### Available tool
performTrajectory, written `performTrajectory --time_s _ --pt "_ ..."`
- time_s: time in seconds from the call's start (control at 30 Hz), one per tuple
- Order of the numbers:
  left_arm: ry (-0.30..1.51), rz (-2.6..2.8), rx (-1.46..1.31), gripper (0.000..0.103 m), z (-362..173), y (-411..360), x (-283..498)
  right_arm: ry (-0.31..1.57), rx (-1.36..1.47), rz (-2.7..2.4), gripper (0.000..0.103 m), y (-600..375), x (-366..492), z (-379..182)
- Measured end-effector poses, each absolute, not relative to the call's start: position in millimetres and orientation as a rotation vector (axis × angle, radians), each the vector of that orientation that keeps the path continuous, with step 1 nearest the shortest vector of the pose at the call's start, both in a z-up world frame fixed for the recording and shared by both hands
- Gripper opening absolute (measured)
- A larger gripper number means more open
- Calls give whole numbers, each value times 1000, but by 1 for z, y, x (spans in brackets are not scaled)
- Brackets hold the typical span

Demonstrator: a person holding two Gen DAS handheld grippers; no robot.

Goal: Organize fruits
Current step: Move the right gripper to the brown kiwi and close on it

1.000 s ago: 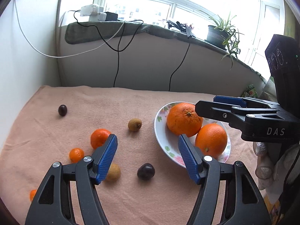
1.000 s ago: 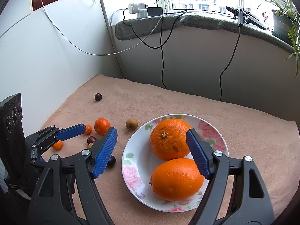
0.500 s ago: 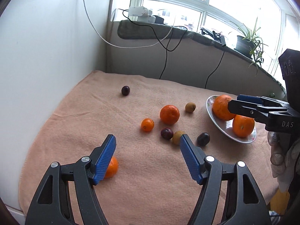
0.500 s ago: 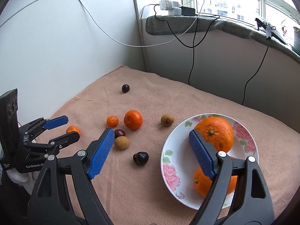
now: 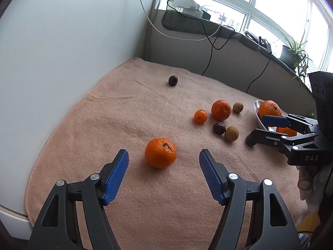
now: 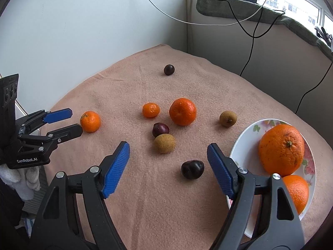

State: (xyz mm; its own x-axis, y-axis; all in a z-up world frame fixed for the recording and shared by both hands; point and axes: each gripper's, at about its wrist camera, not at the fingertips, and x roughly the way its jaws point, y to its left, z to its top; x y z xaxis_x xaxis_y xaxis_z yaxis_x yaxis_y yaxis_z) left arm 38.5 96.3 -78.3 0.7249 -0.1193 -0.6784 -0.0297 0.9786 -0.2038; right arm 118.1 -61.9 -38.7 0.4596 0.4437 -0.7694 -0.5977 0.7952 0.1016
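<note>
My left gripper (image 5: 164, 161) is open, with a mandarin (image 5: 160, 153) on the cloth between its fingertips; this shows in the right wrist view too, mandarin (image 6: 90, 121), left gripper (image 6: 69, 120). My right gripper (image 6: 168, 158) is open and empty above a dark plum (image 6: 192, 169) and a brown longan-like fruit (image 6: 164, 143); it shows in the left wrist view (image 5: 258, 130). A floral plate (image 6: 245, 145) holds two large oranges (image 6: 281, 150). Loose on the cloth lie a larger mandarin (image 6: 182, 111), a small mandarin (image 6: 151, 110), another plum (image 6: 160, 129), a brown fruit (image 6: 228, 118) and a far plum (image 6: 169, 69).
A peach cloth (image 6: 124, 83) covers the table, its edge at the left (image 5: 41, 150). A white wall (image 5: 62, 41) stands at the left. Cables (image 6: 247, 29) hang from a windowsill with a power strip (image 5: 185, 4) and a potted plant (image 5: 293, 50).
Both grippers swung left. The left one came down around the near mandarin. The right one left the plate and now hovers over the loose fruit. Both stayed open.
</note>
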Motion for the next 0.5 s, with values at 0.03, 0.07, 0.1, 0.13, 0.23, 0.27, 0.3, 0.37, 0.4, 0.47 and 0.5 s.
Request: performTrajectory --time_s 0.03,0.07,0.1,0.13,0.23,0.27,0.3,0.37,0.4,0.47,0.5 --pt "758 -57 -210 71 -79 96 39 893 -200 648 73 -59 120 -41" --pt "758 -64 -215 71 -80 97 39 903 -209 650 70 -57 122 -44" --pt "761 -70 -221 70 -81 98 40 912 -214 651 67 -55 124 -47" --pt "765 -74 -226 70 -83 98 42 921 -218 654 65 -53 125 -49" --pt "780 -89 -261 70 -89 102 46 943 -233 660 58 -48 129 -56" --pt "783 -90 -270 70 -90 103 47 948 -239 658 57 -46 130 -57" --pt "784 -90 -273 68 -91 103 48 950 -244 656 56 -45 131 -58" --pt "785 -94 -276 65 -93 104 50 953 -259 653 55 -41 134 -60" --pt "789 -97 -278 63 -94 104 51 954 -268 652 54 -39 135 -61" --pt "792 -104 -276 60 -95 103 52 960 -282 653 51 -36 137 -63" --pt "793 -106 -272 60 -95 102 52 964 -286 654 49 -34 138 -65"
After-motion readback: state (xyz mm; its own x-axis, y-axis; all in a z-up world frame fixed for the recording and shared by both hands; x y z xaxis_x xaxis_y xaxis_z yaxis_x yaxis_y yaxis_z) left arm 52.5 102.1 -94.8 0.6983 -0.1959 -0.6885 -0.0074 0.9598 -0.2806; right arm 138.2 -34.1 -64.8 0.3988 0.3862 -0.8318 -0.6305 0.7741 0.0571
